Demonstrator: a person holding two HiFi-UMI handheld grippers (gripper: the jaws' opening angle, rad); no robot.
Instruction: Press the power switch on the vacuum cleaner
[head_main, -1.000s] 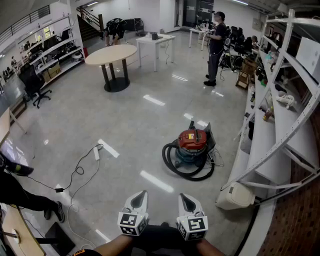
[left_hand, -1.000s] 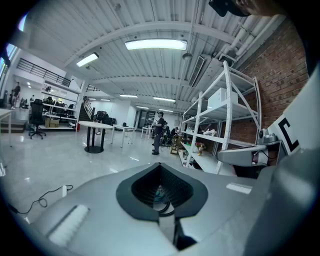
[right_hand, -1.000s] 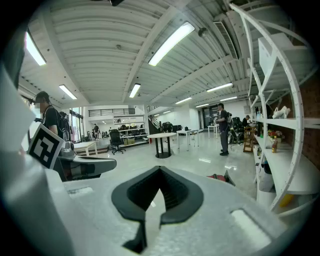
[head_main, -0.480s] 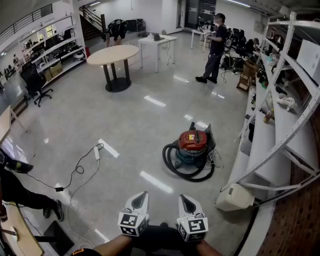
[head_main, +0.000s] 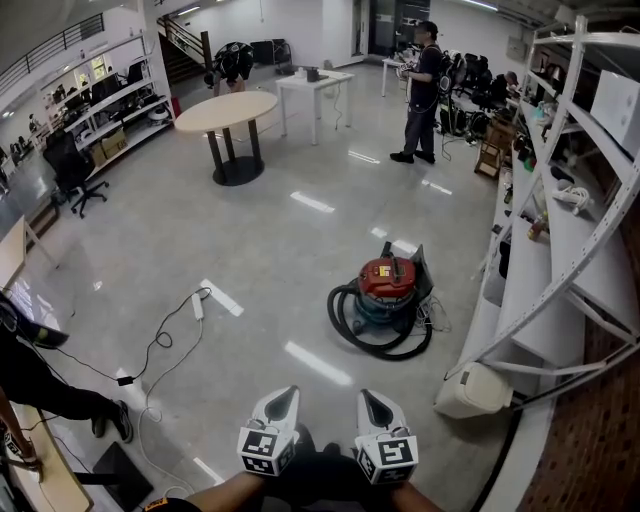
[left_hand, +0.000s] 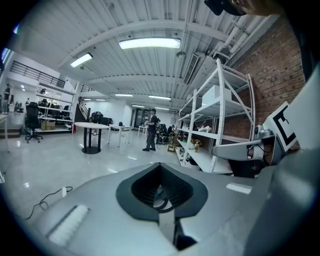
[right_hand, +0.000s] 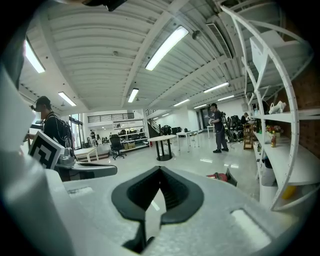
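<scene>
Left tongs (head_main: 286, 394) and right tongs (head_main: 368, 397) are pressed together, empty, well apart from the red vacuum cleaner (head_main: 385, 288) on the floor (head_main: 270, 250).

Glossy grey floor (head_main: 250, 240) carries red vacuum cleaner (head_main: 385, 290), black hose (head_main: 350, 335) coiled round it; white power strip (head_main: 197, 305) lies well left of vacuum cleaner.

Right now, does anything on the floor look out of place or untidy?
Yes. A white power strip and its black cable lie loose across the floor, a possible trip hazard. The hose of the vacuum cleaner lies coiled beside it, which seems normal.
</scene>
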